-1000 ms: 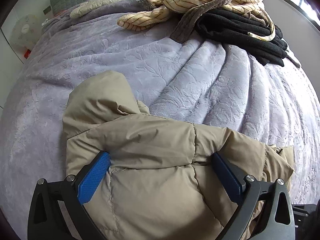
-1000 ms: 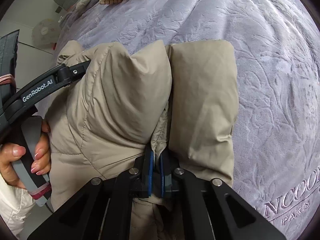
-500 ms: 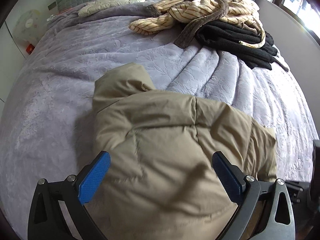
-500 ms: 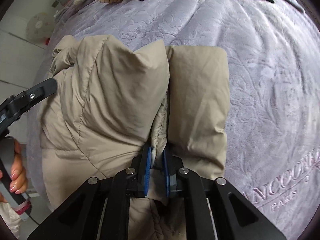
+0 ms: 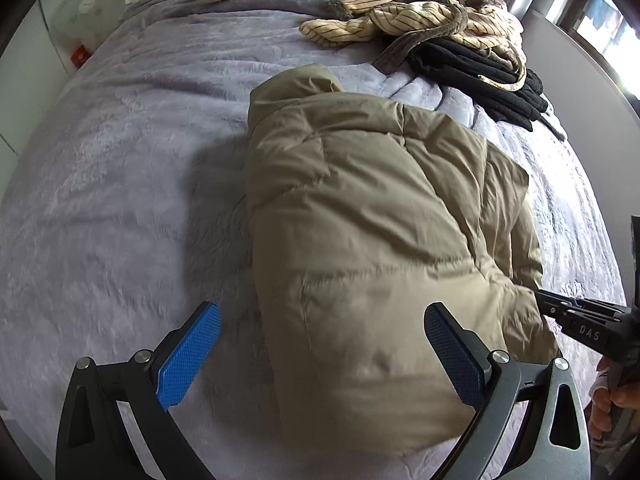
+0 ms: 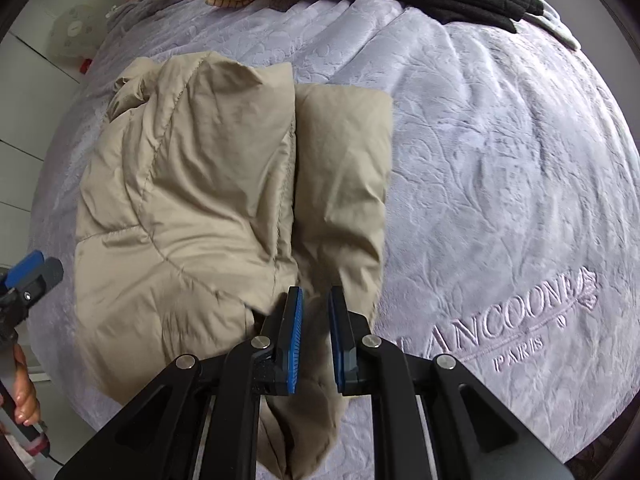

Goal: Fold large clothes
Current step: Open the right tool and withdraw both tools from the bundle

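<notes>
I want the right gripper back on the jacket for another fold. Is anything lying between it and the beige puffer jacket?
Nothing visible does: the right gripper hangs directly over the beige puffer jacket, its jaws slightly apart and empty.

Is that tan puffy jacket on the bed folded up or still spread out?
Folded. The jacket lies as a compact bundle on the blanket, one padded layer doubled over another, and no sleeve lies spread out.

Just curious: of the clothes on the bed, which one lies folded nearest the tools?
The beige puffer jacket, a folded bundle apart from the striped garment and black clothes heaped farther up.
</notes>
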{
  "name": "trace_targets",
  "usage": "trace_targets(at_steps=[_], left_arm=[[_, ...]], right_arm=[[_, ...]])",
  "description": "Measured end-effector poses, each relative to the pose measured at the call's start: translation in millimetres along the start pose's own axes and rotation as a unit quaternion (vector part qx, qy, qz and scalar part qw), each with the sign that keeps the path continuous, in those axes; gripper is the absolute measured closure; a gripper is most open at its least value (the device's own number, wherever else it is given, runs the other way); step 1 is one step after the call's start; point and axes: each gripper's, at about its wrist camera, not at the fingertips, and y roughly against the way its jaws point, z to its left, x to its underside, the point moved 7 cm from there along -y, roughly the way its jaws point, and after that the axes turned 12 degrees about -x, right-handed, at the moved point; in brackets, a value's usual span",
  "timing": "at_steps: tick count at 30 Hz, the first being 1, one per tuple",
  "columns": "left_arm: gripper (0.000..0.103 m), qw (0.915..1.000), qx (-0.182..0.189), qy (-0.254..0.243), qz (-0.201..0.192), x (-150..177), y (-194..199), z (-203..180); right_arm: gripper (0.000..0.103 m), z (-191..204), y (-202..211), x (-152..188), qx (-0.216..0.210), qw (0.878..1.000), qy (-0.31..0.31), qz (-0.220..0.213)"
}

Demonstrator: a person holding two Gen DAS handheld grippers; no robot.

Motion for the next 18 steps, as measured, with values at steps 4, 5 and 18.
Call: trace_targets(at_steps=[4, 5, 18], left_arm=[[0.002, 0.9999, 0.004, 0.007, 0.010, 16.1, 3.1, 5.1], [0.002, 0.9999, 0.005, 0.008, 0.013, 21.6, 3.9, 5.9], [0.002, 0.9991, 0.036, 0.006, 0.021, 47.6, 25.9, 6.8]], right_arm=[[0.088, 0.1, 21.5, 15.1, 0.004, 1.000, -0.006, -0.014], [0.088, 0.2, 26.8, 19.6, 0.003, 1.000, -0.009, -0.016], [0.088, 12.5, 58.5, 59.6, 0.010, 0.999, -0.038, -0.023]])
